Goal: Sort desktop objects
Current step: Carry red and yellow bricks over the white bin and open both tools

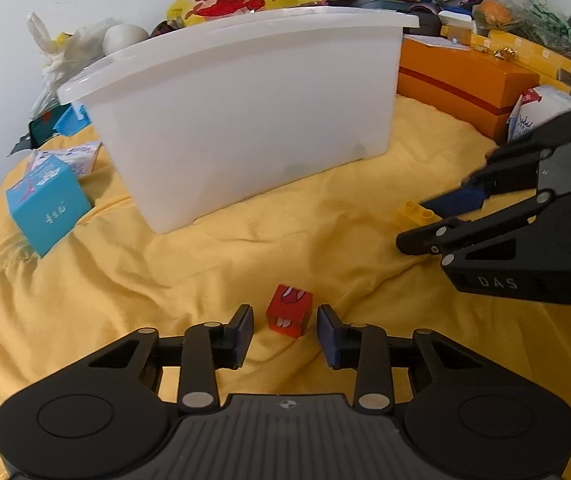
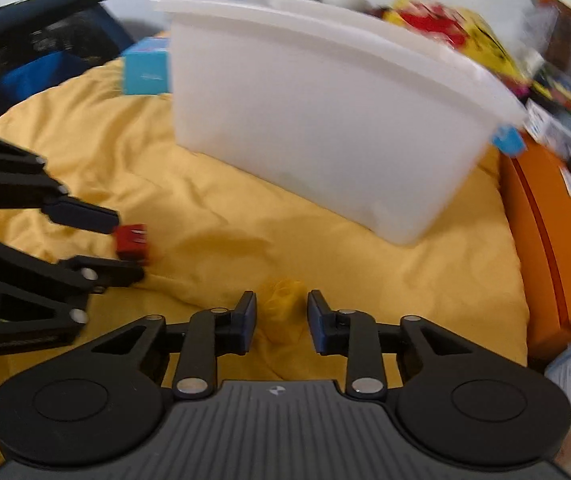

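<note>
L wrist: red cube [image 1: 287,311] btwn left claw [image 1: 284,322] pads (gaps) | bin [image 1: 245,120] well apart

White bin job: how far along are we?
Nothing visibly done: the white bin's inside is hidden. In hand: left gripper straddles the red cube, pads apart from it; right gripper straddles the yellow brick, grip unclear. Left: both still lie on the yellow cloth.

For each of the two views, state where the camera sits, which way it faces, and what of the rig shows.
Left wrist: on the left gripper, angled down at the red cube between its pads, untouched; right gripper at the yellow brick.
Right wrist: on the right gripper, blurred, angled down at the yellow cloth; left gripper at left.
Shared: white bin, cube, cloth, orange box.
</note>
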Tool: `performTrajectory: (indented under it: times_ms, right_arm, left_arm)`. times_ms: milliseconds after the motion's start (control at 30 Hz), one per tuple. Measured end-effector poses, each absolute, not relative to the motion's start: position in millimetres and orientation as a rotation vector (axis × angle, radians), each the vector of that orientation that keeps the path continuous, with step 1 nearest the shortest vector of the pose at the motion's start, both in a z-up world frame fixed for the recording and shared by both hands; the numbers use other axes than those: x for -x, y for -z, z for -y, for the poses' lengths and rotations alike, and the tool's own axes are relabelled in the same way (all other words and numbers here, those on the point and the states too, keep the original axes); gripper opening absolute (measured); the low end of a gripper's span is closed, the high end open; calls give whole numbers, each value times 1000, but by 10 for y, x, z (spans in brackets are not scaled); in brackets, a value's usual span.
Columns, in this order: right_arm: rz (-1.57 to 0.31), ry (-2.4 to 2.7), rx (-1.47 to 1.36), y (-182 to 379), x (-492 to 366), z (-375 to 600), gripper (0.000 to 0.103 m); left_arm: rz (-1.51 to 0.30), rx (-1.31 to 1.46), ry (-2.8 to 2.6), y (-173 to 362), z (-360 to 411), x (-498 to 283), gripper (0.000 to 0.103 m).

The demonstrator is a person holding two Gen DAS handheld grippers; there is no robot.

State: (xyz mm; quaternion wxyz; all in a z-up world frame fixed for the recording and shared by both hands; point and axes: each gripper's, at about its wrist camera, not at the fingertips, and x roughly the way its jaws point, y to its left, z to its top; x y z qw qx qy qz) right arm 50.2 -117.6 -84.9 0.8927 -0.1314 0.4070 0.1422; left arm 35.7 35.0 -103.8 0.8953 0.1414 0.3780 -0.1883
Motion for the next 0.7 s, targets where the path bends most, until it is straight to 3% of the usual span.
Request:
performTrajectory:
  times_ms: [33,233,400,700]
  right_arm:
    - [-850,-297,238,859,-513,1221,25]
    - [-852,-312,173,873,-512,1315,20]
    - [-870,-377,107,671,-505,1388,17]
    - [-545,-378,65,-432,-644,1455,17]
  left_arm:
    - [-785,-283,401,1038,-349,-365,26]
    - [-785,-215,413,1007,-396,-375,25]
    - [-705,-148,428,602,-478,-309,25]
    - [-387,-156,427,-592,-466,-547,25]
